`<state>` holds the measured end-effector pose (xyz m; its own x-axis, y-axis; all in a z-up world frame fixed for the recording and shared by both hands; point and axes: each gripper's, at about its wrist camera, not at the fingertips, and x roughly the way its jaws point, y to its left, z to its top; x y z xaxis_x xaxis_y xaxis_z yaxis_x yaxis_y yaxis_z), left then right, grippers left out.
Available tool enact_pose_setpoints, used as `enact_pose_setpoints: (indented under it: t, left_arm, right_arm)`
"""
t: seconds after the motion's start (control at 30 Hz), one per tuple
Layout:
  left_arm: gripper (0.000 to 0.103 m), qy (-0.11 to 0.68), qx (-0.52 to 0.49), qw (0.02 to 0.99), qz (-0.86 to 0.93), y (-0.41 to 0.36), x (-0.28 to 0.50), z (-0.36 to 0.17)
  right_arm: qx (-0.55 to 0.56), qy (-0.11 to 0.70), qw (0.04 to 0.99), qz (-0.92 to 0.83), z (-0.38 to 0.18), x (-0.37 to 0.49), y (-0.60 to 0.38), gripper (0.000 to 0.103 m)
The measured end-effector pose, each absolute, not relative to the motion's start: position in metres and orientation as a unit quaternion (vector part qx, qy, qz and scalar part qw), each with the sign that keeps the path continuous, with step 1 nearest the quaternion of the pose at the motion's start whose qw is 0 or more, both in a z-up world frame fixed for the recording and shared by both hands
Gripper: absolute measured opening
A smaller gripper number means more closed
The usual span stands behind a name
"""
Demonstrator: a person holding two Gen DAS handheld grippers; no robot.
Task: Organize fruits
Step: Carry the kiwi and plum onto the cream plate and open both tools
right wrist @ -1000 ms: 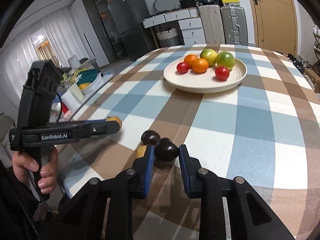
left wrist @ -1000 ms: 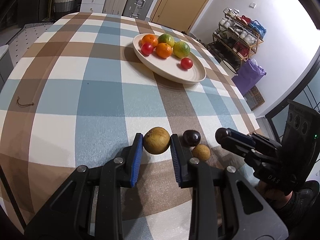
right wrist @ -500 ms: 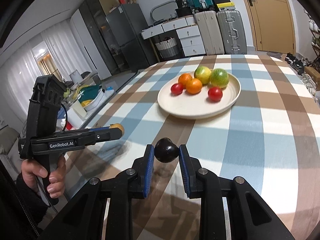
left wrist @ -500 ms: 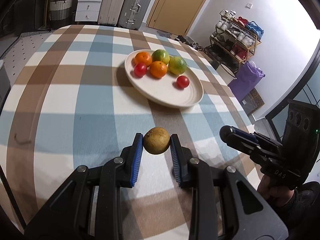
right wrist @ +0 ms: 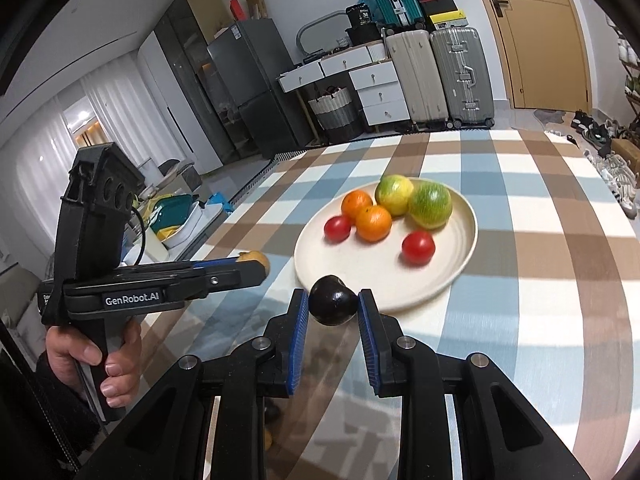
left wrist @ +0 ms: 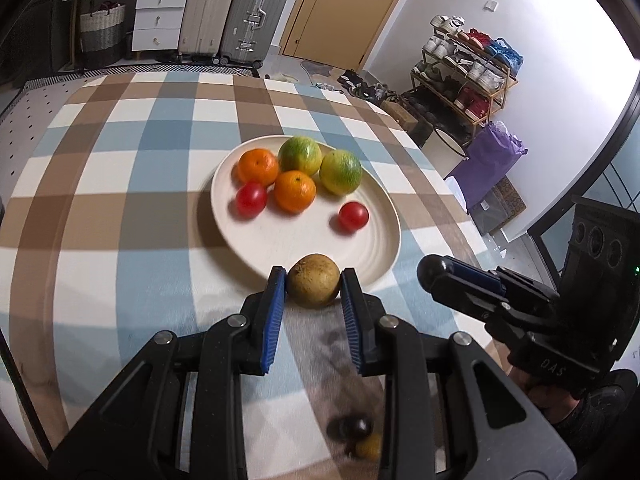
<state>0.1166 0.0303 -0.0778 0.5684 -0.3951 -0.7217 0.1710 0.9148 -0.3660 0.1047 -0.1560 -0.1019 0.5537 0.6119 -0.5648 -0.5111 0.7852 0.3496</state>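
— What have you got in each hand right now?

— My left gripper [left wrist: 313, 286] is clamped on a brown fruit [left wrist: 314, 280], pads on its two sides so it cannot roll out. My right gripper [right wrist: 333, 307] is pinched the same way on a dark plum [right wrist: 333, 306].

— Why are both carried above the cloth?

— I judge it keeps the fruit clear of the plate [left wrist: 384, 216] rim; both sit at about six o'clock of it, close to its near edge.

— And what is on the plate?

— Two oranges, two green-yellow citrus fruits and two tomatoes, bunched from ten to one o'clock, with one tomato [left wrist: 353, 217] alone at four. The bare patch nearest me is, I think, where mine should go.

— Anything left behind?

— Two small fruits [left wrist: 356, 432], blurred, lie on the checked tablecloth [left wrist: 132, 248] below my left gripper, well apart from the plate.
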Motion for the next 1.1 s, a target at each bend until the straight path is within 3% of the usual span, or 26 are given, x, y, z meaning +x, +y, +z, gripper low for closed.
enact_pose_setpoints:
  t: [0.53,1.1]
  left_arm:
    - [0.025,0.461,-0.131,0.865,-0.146,0.023,0.190,-0.107]
    - [0.025,0.471,-0.124,0.861,-0.143,0.021,0.215,-0.123]
  right_arm:
    - [0.068,0.362,0.872,0.321,-0.109,0.167,-0.142,0.026]
    - [0.047,0.378,0.870,0.313,-0.128,0.191,-0.123,0.026]
